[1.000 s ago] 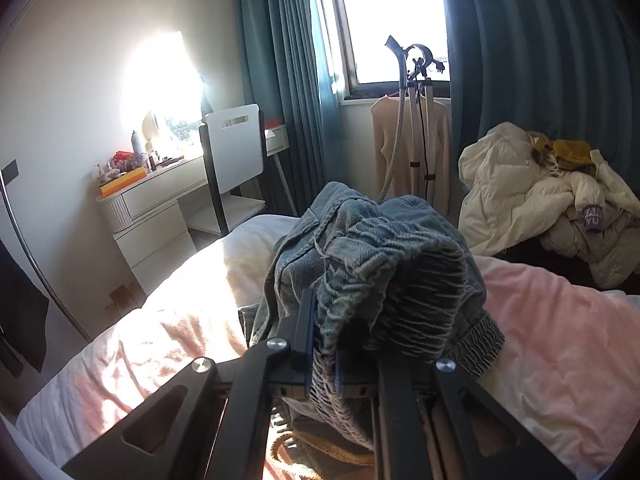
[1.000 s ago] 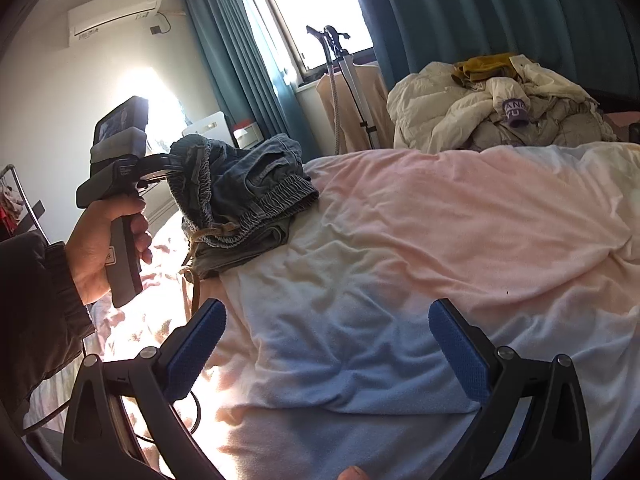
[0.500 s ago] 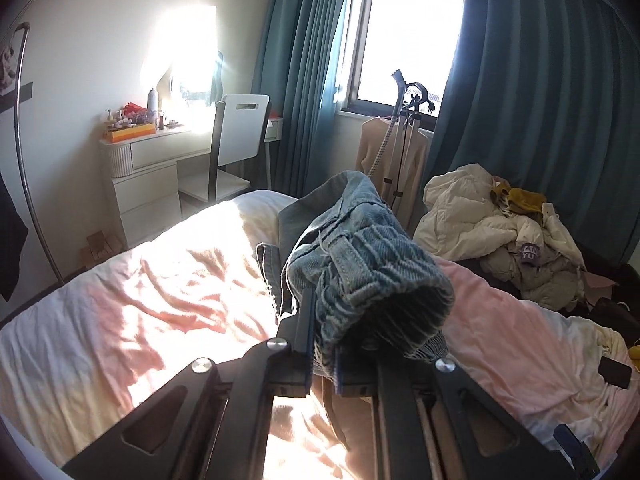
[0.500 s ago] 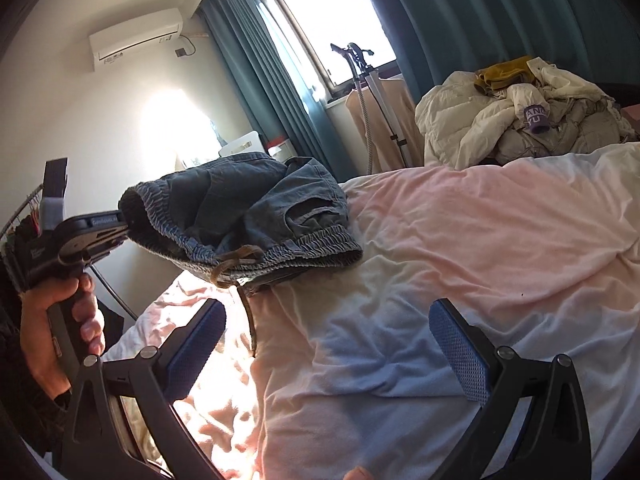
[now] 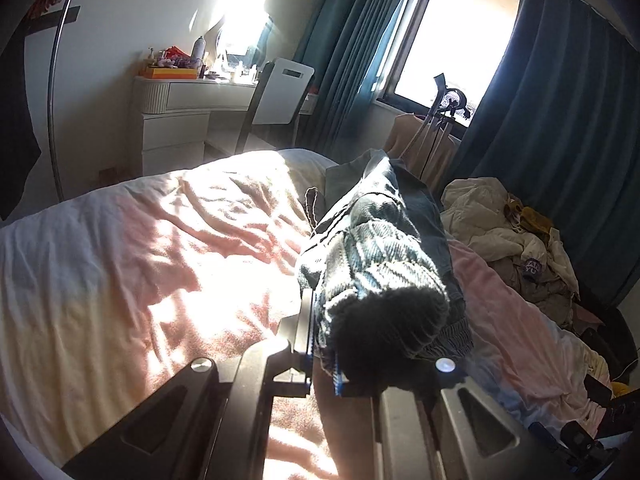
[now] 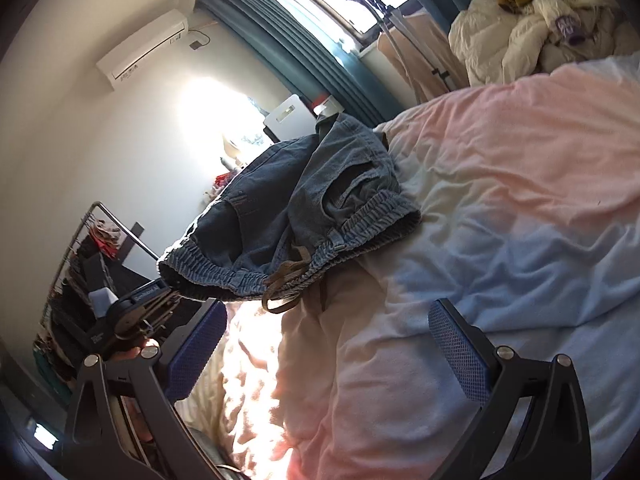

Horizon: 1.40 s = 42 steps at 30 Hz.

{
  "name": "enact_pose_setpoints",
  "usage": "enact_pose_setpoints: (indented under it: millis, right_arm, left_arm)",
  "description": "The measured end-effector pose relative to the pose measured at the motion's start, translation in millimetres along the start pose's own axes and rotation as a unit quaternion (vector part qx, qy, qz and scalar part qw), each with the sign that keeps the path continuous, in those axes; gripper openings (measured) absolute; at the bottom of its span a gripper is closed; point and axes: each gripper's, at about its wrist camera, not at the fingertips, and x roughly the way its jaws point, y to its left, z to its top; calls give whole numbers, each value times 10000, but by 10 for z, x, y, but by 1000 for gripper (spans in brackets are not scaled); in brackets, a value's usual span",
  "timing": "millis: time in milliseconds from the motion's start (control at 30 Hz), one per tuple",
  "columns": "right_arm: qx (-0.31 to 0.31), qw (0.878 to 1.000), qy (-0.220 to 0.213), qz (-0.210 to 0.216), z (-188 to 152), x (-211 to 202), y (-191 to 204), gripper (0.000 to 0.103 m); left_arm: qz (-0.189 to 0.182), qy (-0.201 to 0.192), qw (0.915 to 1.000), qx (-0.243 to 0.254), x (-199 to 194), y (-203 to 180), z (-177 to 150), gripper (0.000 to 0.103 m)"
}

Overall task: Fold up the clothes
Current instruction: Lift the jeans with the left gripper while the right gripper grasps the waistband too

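The left gripper (image 5: 322,354) is clamped on the waistband of the denim shorts (image 6: 296,216), lifted over the bed's (image 6: 500,184) sunlit edge. The right gripper (image 6: 326,350) gapes empty. Folding looks unfinished; laying flat remains.

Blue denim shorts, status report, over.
Left gripper shut on blue denim shorts' elastic waistband. Right gripper open, empty. Far end of shorts rests on pink bedsheet. Nothing in the way.
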Motion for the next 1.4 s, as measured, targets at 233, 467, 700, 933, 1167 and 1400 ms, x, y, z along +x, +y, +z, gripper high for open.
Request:
enact_pose_setpoints:
  millis: [233,467,700,933,1167,1400]
  right_arm:
    - [461,9984,324,56,97,236,-171,100]
    - [526,9961,593,-389,391,636,-261,91]
    - [1050,9912,687,-428,573,1160,-409,77]
    - [1781,9826,363,-373,624,1443,-638,55]
    - [1763,9837,3,-356,731,1406,-660,13]
    - [1060,9920,-431,-536,898,1002,-231,6]
  left_arm:
    - [8,-56,9996,-282,242,174,10,7]
    - [-26,1,9983,-588,418,384,18,7]
    - [-198,51,9969,-762,522,484,37,7]
    - [-305,76,9957,-871,554,551,46,7]
    - [-556,59,9944,-897,498,543,18,7]
    - [-759,122,9935,-840,252,487,-94,7]
